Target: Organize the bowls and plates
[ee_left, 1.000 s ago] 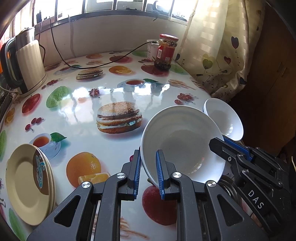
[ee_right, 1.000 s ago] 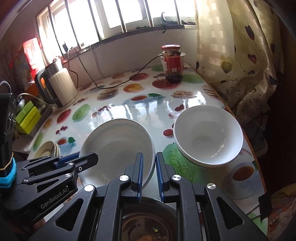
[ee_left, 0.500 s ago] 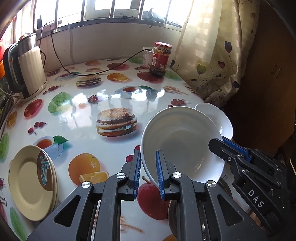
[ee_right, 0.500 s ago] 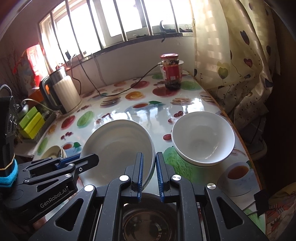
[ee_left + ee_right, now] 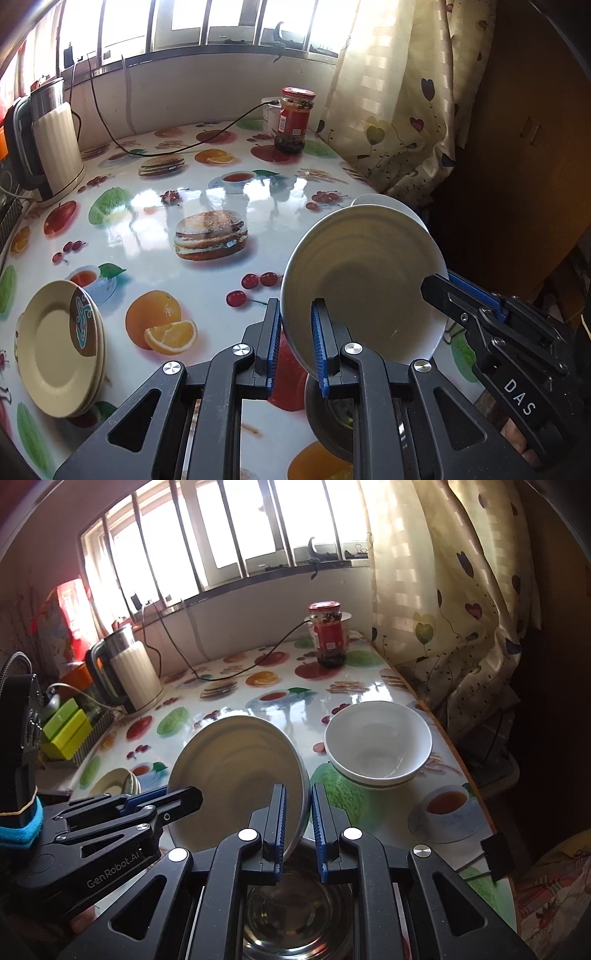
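A shallow white bowl (image 5: 364, 284) hangs tilted on edge above the table, carried by both grippers. My left gripper (image 5: 295, 321) is shut on its left rim. My right gripper (image 5: 297, 797) is shut on its right rim, and its tip shows in the left wrist view (image 5: 439, 291). The left gripper (image 5: 184, 797) also shows in the right wrist view beside the same bowl (image 5: 236, 775). Under the held bowl sits a steel bowl (image 5: 295, 915). A stack of white bowls (image 5: 380, 746) stands near the table's right edge. Yellow plates (image 5: 59, 347) are stacked at the left.
A kettle (image 5: 51, 147) stands at the back left, with its black cable (image 5: 177, 147) running across the table. A red-lidded jar (image 5: 293, 122) is at the back. A curtain (image 5: 461, 620) hangs past the table's right edge (image 5: 461, 764). Green boxes (image 5: 66, 731) lie at the far left.
Both grippers have risen and drawn back with the white bowl held between them. More of the steel bowl underneath now shows. The stacked bowls and the plates have not moved.
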{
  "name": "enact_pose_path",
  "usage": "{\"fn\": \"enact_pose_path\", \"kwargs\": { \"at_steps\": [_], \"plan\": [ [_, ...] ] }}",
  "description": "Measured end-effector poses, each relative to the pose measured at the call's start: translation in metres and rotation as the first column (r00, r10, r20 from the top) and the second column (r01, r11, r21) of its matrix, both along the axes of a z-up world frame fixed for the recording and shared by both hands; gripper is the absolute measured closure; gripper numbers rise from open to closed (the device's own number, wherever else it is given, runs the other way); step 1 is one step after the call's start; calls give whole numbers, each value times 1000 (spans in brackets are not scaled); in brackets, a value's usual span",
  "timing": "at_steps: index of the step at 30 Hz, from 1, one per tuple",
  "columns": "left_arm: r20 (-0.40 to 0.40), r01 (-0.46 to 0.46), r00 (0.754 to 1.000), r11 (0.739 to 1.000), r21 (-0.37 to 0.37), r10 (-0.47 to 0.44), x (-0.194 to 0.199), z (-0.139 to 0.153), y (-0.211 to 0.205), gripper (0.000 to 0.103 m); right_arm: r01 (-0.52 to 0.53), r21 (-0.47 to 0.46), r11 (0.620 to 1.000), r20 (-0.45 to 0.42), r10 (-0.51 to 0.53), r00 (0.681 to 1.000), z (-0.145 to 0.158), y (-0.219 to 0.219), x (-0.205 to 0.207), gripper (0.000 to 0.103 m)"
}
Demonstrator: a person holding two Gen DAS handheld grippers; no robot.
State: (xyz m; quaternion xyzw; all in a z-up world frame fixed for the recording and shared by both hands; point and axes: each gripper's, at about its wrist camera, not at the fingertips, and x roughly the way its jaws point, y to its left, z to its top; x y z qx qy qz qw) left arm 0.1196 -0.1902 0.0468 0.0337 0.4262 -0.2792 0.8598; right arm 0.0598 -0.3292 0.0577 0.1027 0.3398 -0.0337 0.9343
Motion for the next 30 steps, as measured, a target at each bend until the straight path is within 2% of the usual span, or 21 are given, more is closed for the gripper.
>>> {"fn": "enact_pose_path", "kwargs": {
  "at_steps": [9, 18, 30],
  "plan": [
    [9, 21, 1000, 1000, 4, -21, -21, 2, -3, 86, 40, 9, 999, 11, -40, 999, -1, -2, -29, 89],
    [-4, -9, 1000, 1000, -2, 9, -17, 0, 5, 86, 29, 24, 999, 32, -30, 999, -2, 3, -27, 89],
    [6, 35, 999, 999, -31, -35, -30, 10, 3, 86, 47, 16, 999, 63, -48, 997, 9, 3, -41, 89]
  ]
}}
